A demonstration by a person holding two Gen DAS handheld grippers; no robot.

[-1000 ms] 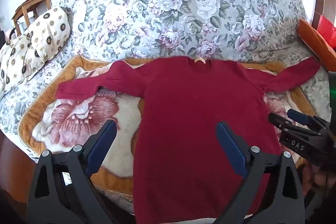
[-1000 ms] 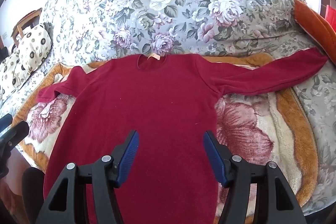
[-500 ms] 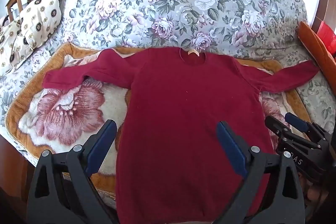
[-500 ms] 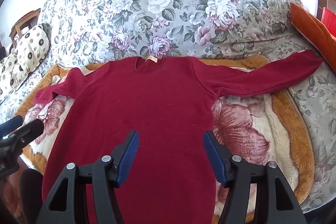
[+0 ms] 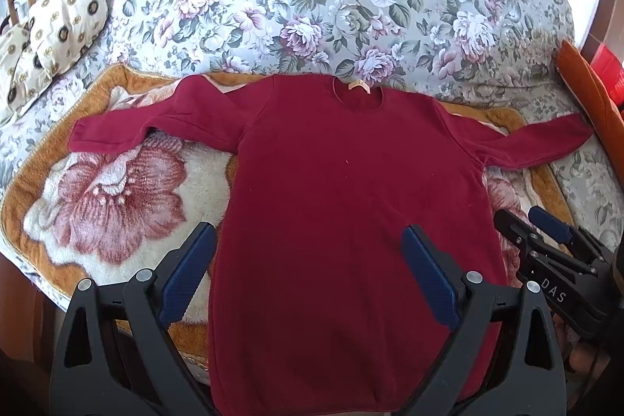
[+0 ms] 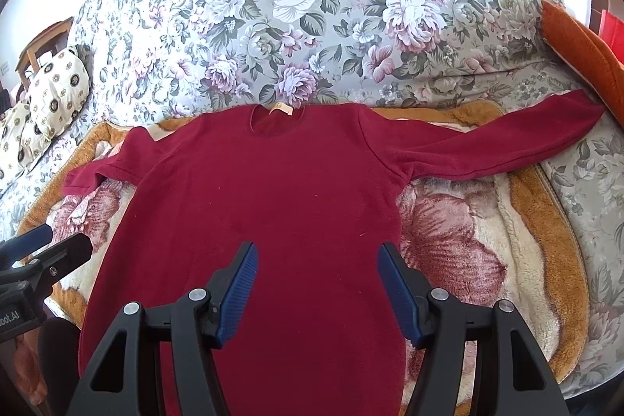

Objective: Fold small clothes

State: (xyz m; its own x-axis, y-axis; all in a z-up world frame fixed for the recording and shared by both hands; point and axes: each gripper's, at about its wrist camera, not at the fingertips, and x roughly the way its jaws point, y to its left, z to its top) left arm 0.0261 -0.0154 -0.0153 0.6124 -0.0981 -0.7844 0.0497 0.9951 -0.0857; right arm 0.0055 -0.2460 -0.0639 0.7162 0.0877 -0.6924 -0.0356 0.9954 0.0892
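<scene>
With the jaws of both your left gripper (image 5: 308, 260) and right gripper (image 6: 316, 279) wide and empty above the red sweater (image 5: 351, 221) lying flat on the plush blanket (image 5: 117, 201), you risk pinching blanket pile along with cloth.

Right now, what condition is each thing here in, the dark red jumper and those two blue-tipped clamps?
Dark red long-sleeved jumper: unfolded, flat, both sleeves spread out.
Fleecy rose-patterned blanket: spread under the jumper.
Left gripper: open, holding nothing.
Right gripper: open, holding nothing.
</scene>
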